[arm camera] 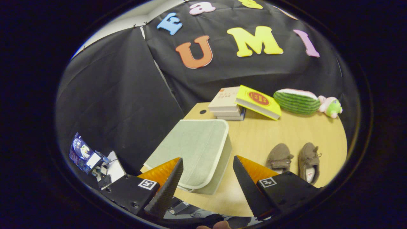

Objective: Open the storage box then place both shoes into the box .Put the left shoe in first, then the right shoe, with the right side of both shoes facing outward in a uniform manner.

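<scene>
- gripper [208, 178] spread wide, holding nothing, aimed at the lid.
- box [194, 152] closed, between fingers.
- shoes [294, 160] paired at 3 o'clock, awaiting loading.

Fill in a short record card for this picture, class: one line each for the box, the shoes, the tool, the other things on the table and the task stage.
box: pale green storage box on the wooden table, lid shut
shoes: two brown shoes side by side, beside the box
tool: tool open, fingers apart above the box's near corner, touching nothing
other things: stack of books, yellow book leaning on it, watermelon plush, small plush toy
stage: box not yet opened
</scene>
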